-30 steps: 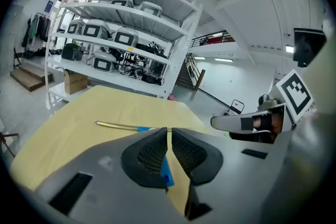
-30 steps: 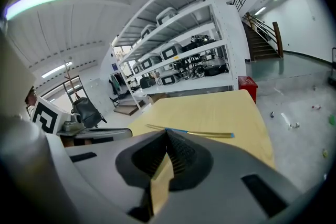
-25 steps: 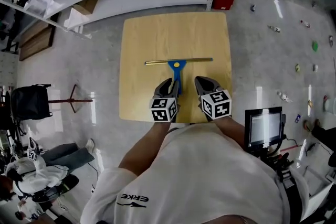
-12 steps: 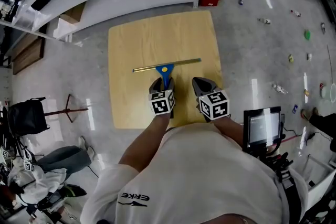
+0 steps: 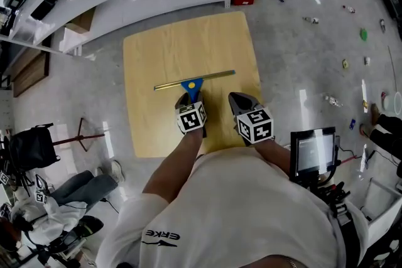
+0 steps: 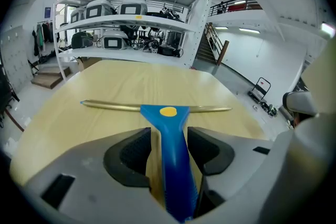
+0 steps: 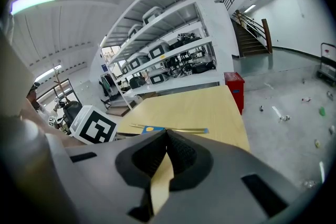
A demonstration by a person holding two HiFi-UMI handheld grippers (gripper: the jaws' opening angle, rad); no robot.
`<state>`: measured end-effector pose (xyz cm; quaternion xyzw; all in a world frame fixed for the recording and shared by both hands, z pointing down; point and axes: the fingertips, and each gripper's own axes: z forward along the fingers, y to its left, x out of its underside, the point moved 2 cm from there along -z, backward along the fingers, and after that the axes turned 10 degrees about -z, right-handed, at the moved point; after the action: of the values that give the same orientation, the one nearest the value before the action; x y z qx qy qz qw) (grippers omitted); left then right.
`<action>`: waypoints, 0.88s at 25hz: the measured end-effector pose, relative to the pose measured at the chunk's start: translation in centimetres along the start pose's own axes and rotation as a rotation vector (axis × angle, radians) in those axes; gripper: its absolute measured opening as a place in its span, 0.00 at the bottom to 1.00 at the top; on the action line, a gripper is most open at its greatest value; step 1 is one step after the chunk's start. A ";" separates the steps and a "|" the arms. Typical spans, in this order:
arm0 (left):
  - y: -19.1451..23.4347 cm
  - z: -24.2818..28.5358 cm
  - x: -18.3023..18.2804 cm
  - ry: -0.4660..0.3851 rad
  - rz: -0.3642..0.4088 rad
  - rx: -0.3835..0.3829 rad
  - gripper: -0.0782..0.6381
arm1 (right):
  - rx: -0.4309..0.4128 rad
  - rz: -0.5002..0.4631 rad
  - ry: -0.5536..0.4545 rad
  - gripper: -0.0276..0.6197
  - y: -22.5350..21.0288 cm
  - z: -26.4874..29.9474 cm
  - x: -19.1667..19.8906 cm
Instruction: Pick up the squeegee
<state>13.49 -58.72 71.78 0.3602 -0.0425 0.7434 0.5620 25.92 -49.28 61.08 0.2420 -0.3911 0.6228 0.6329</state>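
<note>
At the near edge of the surface (image 5: 188, 41), the right hand-held gripper (image 7: 167, 136) hangs with jaws pressed together on nothing, beside it the left hand-held gripper (image 6: 169, 131), jaws just opened wide, straddles the squeegee (image 5: 191, 85) by its blue handle without gripping, blade lying crosswise farther out.

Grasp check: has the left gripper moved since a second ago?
Yes: left gripper advanced from the table's near edge; its fingers just opened astride the squeegee handle.

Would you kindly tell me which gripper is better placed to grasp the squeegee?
Left: the left gripper, jaws just opened, straddles the squeegee handle without pressing; the right gripper, shut, sits aside.
</note>
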 end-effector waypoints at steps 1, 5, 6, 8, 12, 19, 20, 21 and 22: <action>0.0 0.1 0.1 0.004 0.003 -0.002 0.38 | 0.003 0.001 0.000 0.05 0.0 0.0 0.0; -0.1 0.7 0.5 0.011 0.015 -0.023 0.38 | 0.009 0.003 -0.004 0.05 -0.4 -0.1 0.3; 0.0 0.8 0.5 0.010 0.011 -0.029 0.38 | 0.010 0.003 -0.004 0.05 -0.5 -0.1 0.3; 0.2 1.0 0.3 0.006 0.000 -0.039 0.38 | 0.014 0.003 -0.004 0.05 -0.7 -0.1 0.2; 0.7 1.0 -0.3 0.004 0.000 -0.054 0.33 | 0.017 0.003 -0.003 0.05 -0.7 0.1 -0.1; 0.9 0.8 0.3 0.006 -0.015 -0.024 0.30 | 0.012 -0.005 -0.008 0.05 -0.7 -0.1 0.3; 0.9 0.7 0.4 0.005 -0.014 -0.017 0.30 | 0.011 -0.007 -0.009 0.05 -0.7 -0.1 0.4; 0.8 0.7 0.6 0.003 -0.012 -0.010 0.29 | 0.010 -0.009 -0.010 0.05 -0.7 -0.2 0.5; 0.7 0.6 0.7 -0.003 -0.007 -0.003 0.29 | 0.010 -0.011 -0.011 0.05 -0.8 -0.3 0.6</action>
<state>13.13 -58.67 72.86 0.3605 -0.0431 0.7409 0.5649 26.73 -48.81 61.53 0.2506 -0.3903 0.6199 0.6330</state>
